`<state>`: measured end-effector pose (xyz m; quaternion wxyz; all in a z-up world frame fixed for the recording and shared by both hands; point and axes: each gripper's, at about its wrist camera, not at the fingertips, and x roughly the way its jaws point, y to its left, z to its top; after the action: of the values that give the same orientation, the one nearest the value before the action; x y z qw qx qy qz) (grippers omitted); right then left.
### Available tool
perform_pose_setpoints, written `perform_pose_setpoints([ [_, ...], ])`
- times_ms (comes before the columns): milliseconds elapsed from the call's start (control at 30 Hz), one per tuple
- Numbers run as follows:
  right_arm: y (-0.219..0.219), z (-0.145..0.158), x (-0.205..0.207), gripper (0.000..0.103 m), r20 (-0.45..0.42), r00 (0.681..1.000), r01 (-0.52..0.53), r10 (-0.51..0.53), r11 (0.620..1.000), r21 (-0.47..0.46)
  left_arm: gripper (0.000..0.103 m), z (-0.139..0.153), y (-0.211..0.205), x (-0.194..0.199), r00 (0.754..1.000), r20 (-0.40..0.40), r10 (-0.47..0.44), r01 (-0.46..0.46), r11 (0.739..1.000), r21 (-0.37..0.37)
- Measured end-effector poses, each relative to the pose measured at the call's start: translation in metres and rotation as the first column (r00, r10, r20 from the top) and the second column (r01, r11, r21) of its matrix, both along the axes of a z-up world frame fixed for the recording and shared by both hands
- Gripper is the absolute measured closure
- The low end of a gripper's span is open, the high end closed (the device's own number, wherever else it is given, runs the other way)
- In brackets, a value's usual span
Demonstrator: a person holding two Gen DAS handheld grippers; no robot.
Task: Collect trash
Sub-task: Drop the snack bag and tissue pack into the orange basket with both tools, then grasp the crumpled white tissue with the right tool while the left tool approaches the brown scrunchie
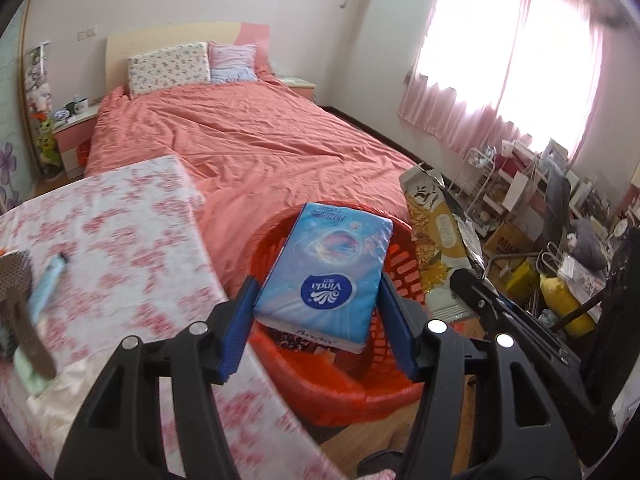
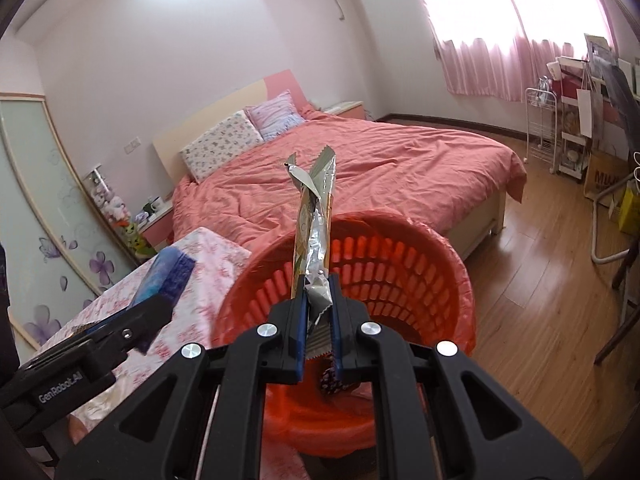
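1. I am holding the left gripper [image 1: 318, 316] over the round red slatted plastic basket [image 1: 400, 268], which is lined with a red bag. Its blue pads are set against the two long sides of the flat blue Vinda tissue pack [image 1: 326, 272]. From the left wrist view I judge this a grasp.

2. The tissue pack's long axis is running straight forward from my left gripper. Its far end is lying over the far rim of the basket. Its near end is sitting above the basket's opening.

3. I am clenching the right gripper [image 2: 318, 320] on the lower end of the long, crumpled silver-and-yellow foil snack wrapper [image 2: 314, 216]. The wrapper is standing almost upright from the jaws and leaning slightly forward.

4. The basket [image 2: 400, 264] is lying directly below and ahead of my right gripper. The wrapper's held end is already over the opening.

5. Judgement: both items are positioned for release, and a plain opening of the jaws should drop each one inside.

6. Judgement: the tissue pack may catch on the rim, because its far end is reaching across it.

7. The floral-covered table [image 1: 100, 220] is lying to the left of the basket.
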<state>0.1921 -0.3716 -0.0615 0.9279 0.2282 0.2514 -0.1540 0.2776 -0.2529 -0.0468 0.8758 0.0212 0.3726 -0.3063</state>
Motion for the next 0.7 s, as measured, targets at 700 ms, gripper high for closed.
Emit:
perform_pose_setpoints([
  [700, 0.040, 0.005, -0.003, 0.052, -0.072, 0.996, -0.053, 0.049, 0.997, -0.057, 0.030, -0.012, 0.103, 0.000, 0.982, 0.049, 0.183, -0.189, 0.971, 0.145],
])
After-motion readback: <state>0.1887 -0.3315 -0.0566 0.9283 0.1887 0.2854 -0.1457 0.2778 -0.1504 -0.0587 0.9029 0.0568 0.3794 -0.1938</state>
